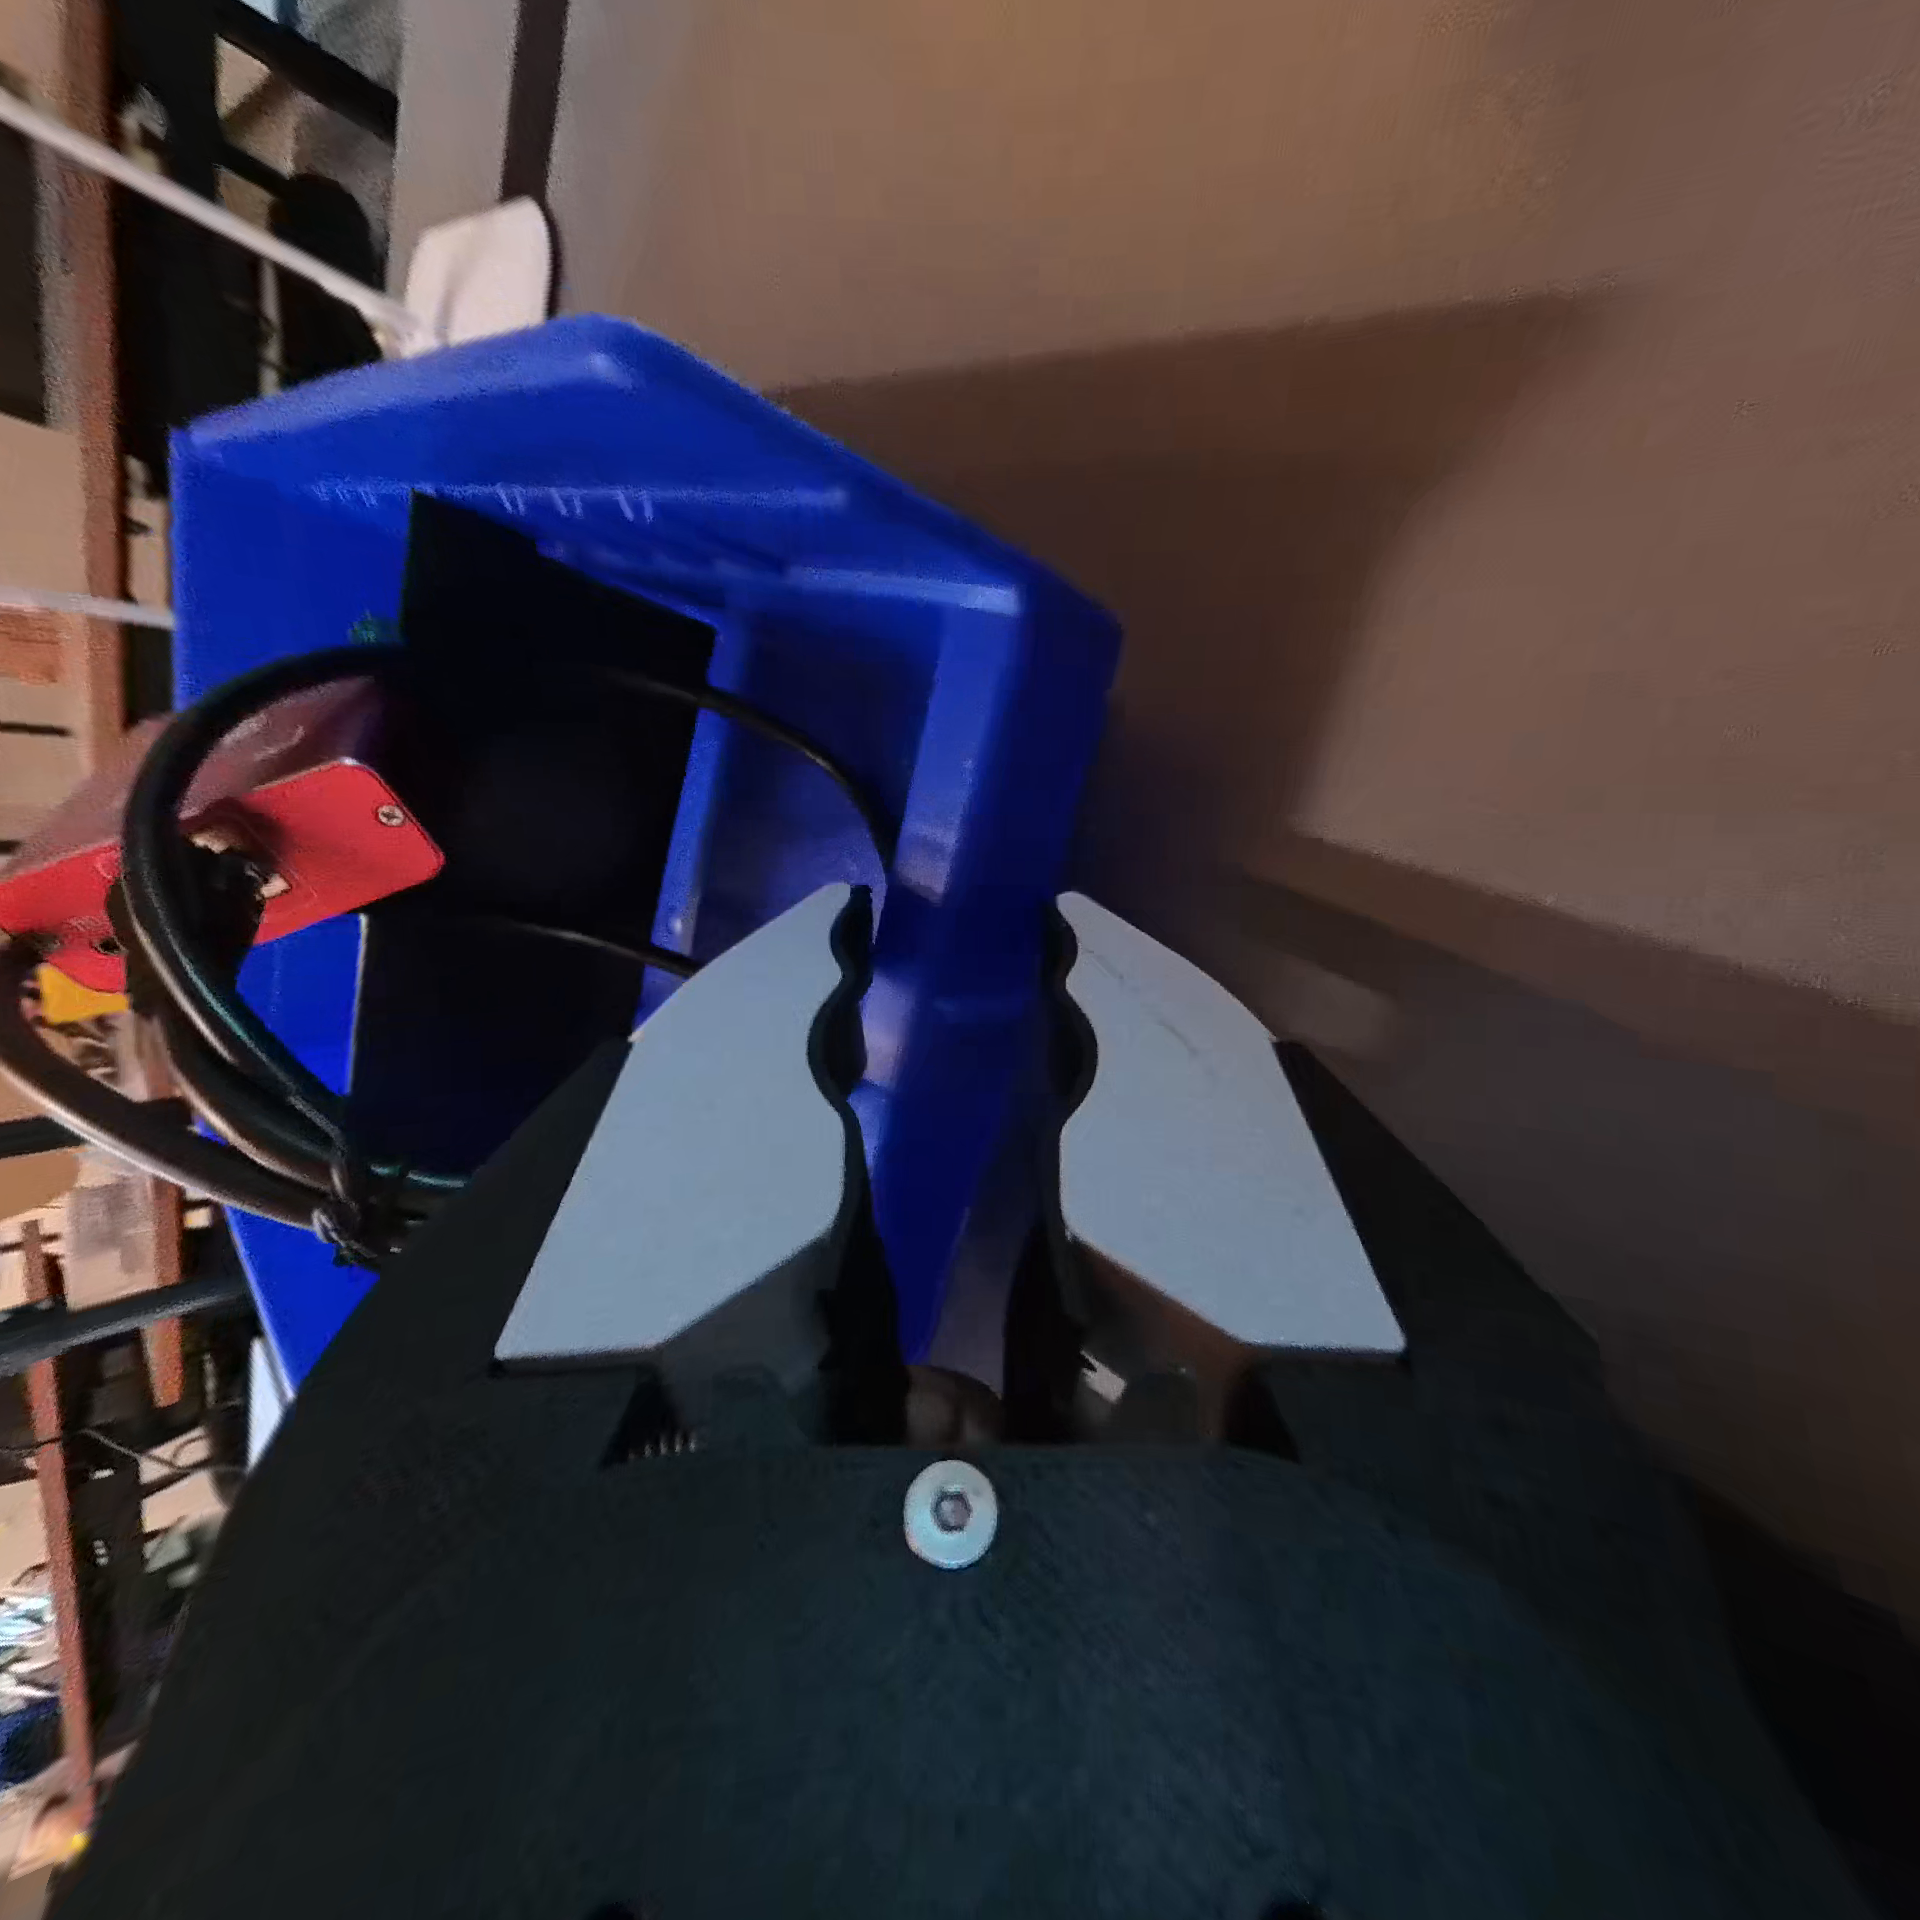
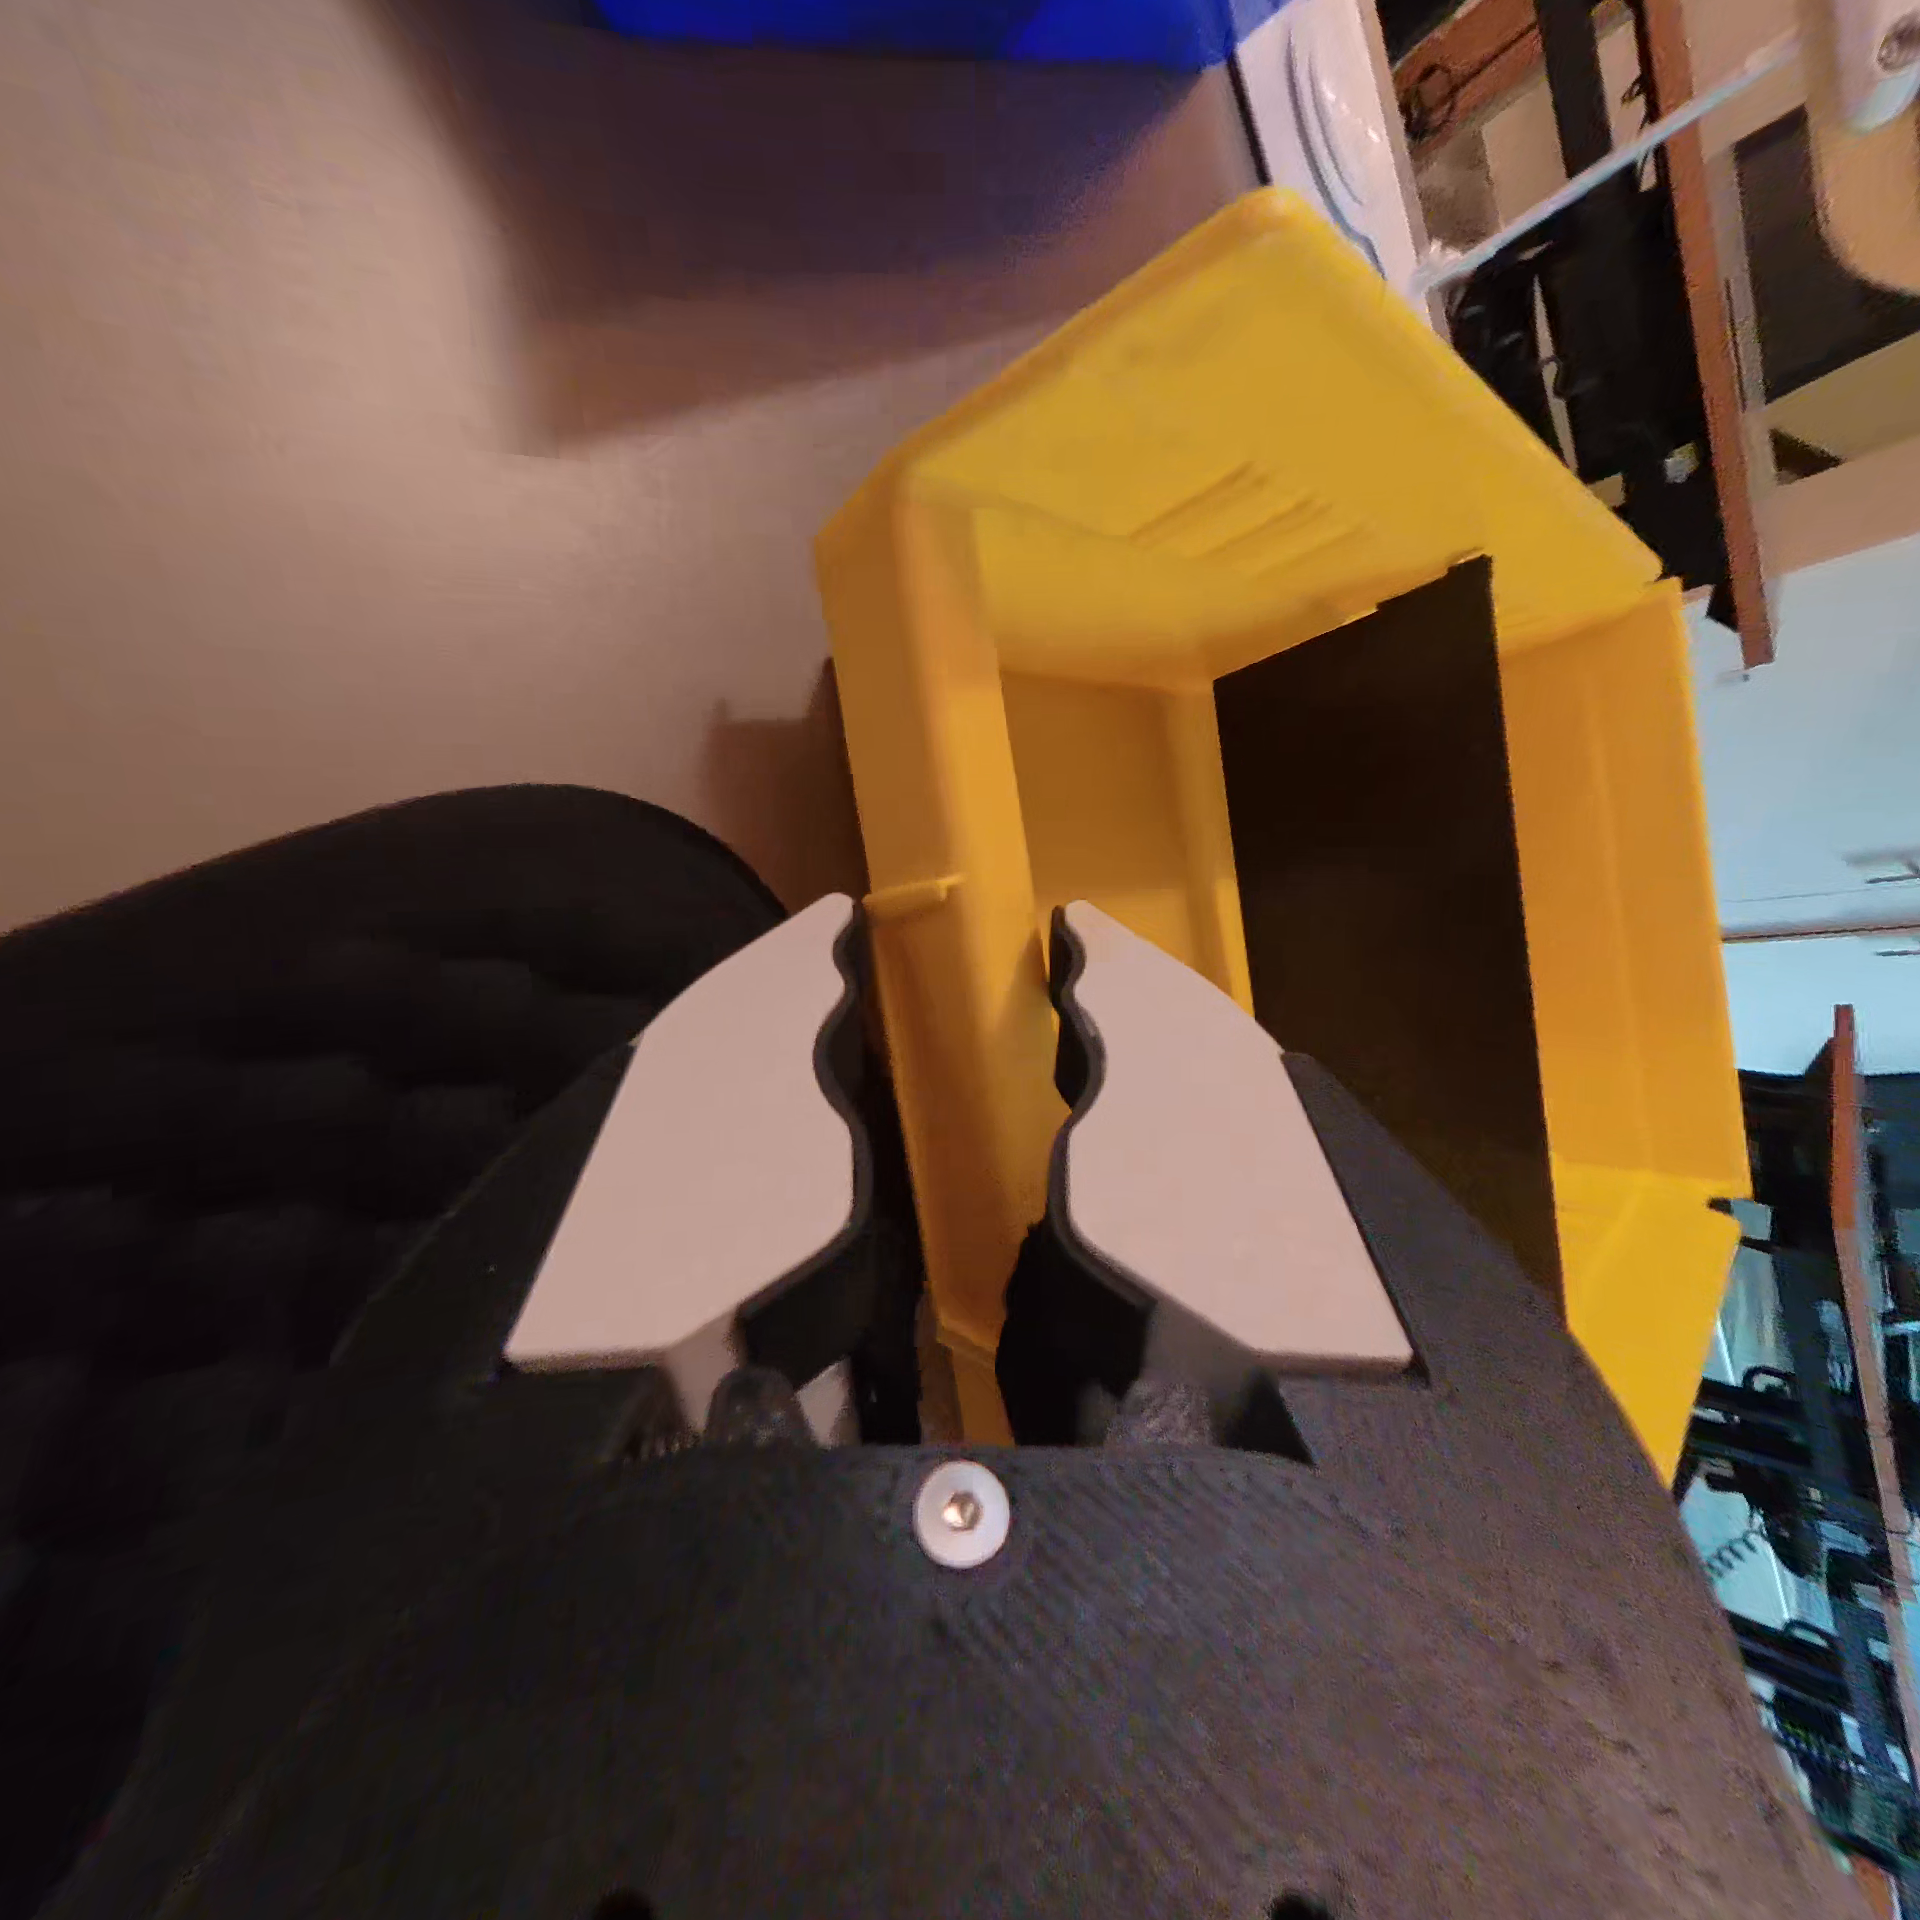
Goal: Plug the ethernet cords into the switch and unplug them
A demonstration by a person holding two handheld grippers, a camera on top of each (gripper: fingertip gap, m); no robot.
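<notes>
**Both grippers clamped on bin walls; cords and red unit in the blue bin**

Left wrist view: your left gripper [image 1: 954,925] grips the front wall of a blue bin [image 1: 582,457]. The jaws are clenched on that wall, one finger inside the bin, one outside. A black divider panel [image 1: 540,727] stands inside the bin. At the left edge of the bin sits a red plate [image 1: 312,842] with a screw and a small port in it; whether this is the switch, you cannot tell from this view. Black ethernet cords [image 1: 208,1049] loop around the red plate and run in a bundle down towards the gripper body; one thin loop arcs across the bin opening to just beside the inner fingertip. A connector seems seated at the red plate's port, but blur hides the detail. The tan bench [image 1: 1351,260] lies beyond the bin. Shelving shows at the far left, blurred.

Right wrist view: your right gripper [image 2: 954,925] is closed on the front wall of a yellow bin [image 2: 1299,436], the wall pinched between the two pads. A black divider panel [image 2: 1382,883] stands inside this bin, too. A strip of the blue bin [image 2: 904,21] shows at the top edge. A dark rounded object [image 2: 312,987] lies to the left, near the gripper; its kind is unclear. Racks and equipment fill the right edge.
</notes>
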